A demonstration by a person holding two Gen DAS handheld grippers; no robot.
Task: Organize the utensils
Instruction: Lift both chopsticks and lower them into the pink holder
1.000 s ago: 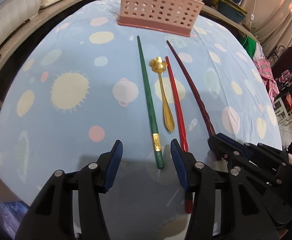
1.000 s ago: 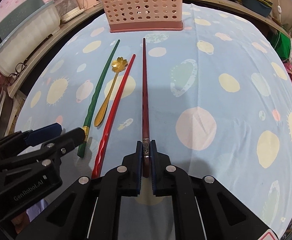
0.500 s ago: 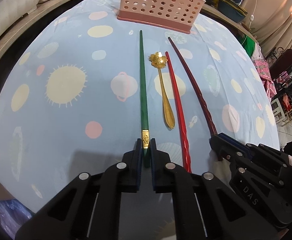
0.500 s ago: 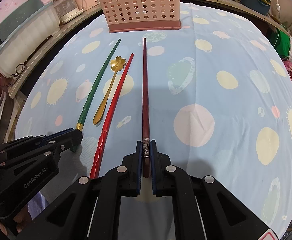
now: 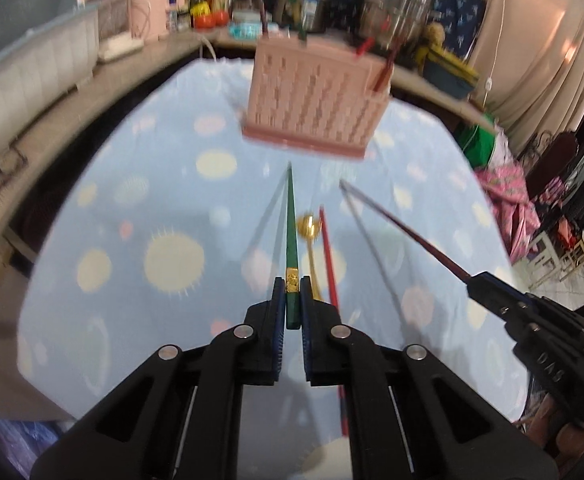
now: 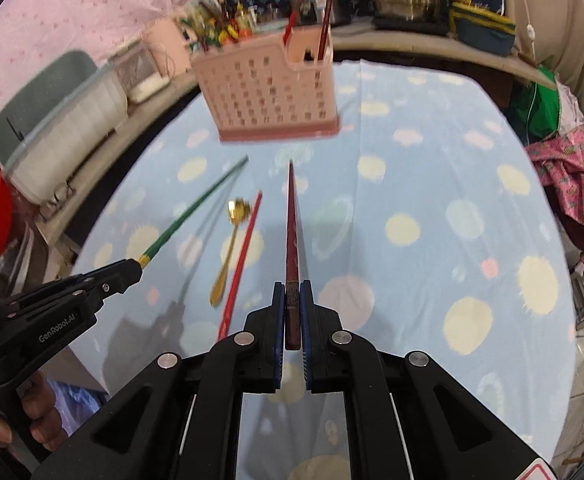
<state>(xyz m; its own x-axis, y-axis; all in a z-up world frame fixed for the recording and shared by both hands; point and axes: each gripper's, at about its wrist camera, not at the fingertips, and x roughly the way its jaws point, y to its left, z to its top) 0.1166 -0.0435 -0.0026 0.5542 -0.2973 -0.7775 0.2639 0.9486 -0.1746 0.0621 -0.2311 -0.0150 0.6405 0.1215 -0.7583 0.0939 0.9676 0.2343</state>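
Observation:
My left gripper (image 5: pixel 290 300) is shut on the end of a green chopstick (image 5: pixel 290 220) and holds it raised above the cloth, tip toward the pink perforated utensil basket (image 5: pixel 316 108). My right gripper (image 6: pixel 292 304) is shut on a dark red chopstick (image 6: pixel 292 220), also lifted, pointing at the basket (image 6: pixel 267 96). A gold spoon (image 6: pixel 231 248) and a bright red chopstick (image 6: pixel 243 256) lie on the blue spotted tablecloth (image 6: pixel 432 184) between them. The basket's small compartment holds a few sticks (image 6: pixel 324 20).
A grey-white tub (image 6: pixel 59 128) stands on the bench at left. Metal pots (image 5: pixel 396 16) and jars stand behind the basket. Pink and green fabric (image 6: pixel 572 168) hangs off the table's right side.
Both grippers have lifted their chopsticks off the cloth; shadows now show beneath them. One second ago the left gripper was open around the green chopstick; it then shut on it.

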